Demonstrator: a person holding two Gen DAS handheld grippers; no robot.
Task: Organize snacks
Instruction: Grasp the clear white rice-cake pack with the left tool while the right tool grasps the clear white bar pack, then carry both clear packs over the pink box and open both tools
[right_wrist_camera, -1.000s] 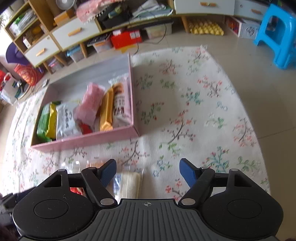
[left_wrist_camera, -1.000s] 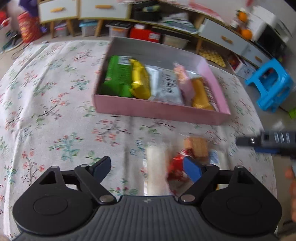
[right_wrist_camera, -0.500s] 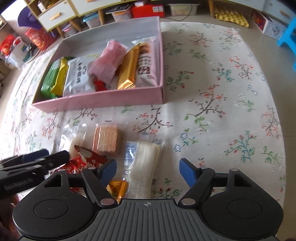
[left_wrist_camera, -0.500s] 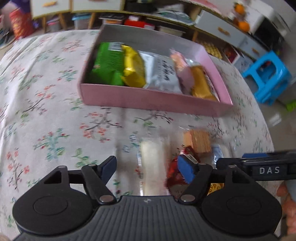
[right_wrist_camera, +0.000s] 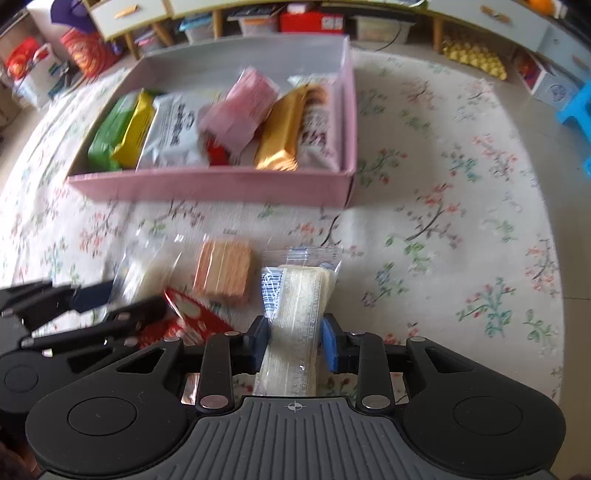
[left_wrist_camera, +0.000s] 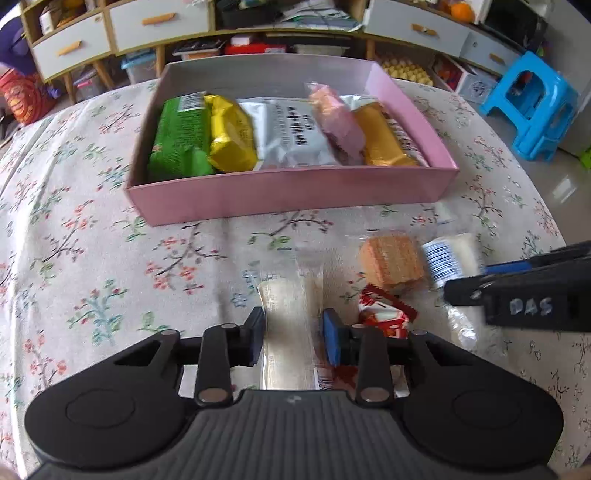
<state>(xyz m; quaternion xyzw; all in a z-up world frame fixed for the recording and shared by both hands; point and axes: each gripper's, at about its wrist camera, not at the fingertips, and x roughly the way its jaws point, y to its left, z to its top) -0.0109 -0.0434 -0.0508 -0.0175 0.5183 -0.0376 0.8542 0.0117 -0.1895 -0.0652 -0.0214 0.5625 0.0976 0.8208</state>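
Note:
A pink box (left_wrist_camera: 295, 192) on the flowered tablecloth holds green, yellow, silver, pink and gold snack packs; it also shows in the right wrist view (right_wrist_camera: 207, 184). In front of it lie a wafer block (left_wrist_camera: 391, 260), a red wrapper (left_wrist_camera: 384, 312) and two white cake packs. My left gripper (left_wrist_camera: 293, 338) is shut on one white cake pack (left_wrist_camera: 290, 317). My right gripper (right_wrist_camera: 293, 341) is shut on the other white cake pack (right_wrist_camera: 299, 306), with the wafer block (right_wrist_camera: 223, 271) just to its left. Each gripper shows at the side of the other's view.
The flowered tablecloth (left_wrist_camera: 92, 258) covers a round table whose edge curves down at the right (right_wrist_camera: 535, 295). A blue stool (left_wrist_camera: 535, 107) and low cabinets with drawers (left_wrist_camera: 159, 22) stand beyond the table.
Both grippers moved down onto the loose snacks and closed, each from wide open to shut around a white cake pack.

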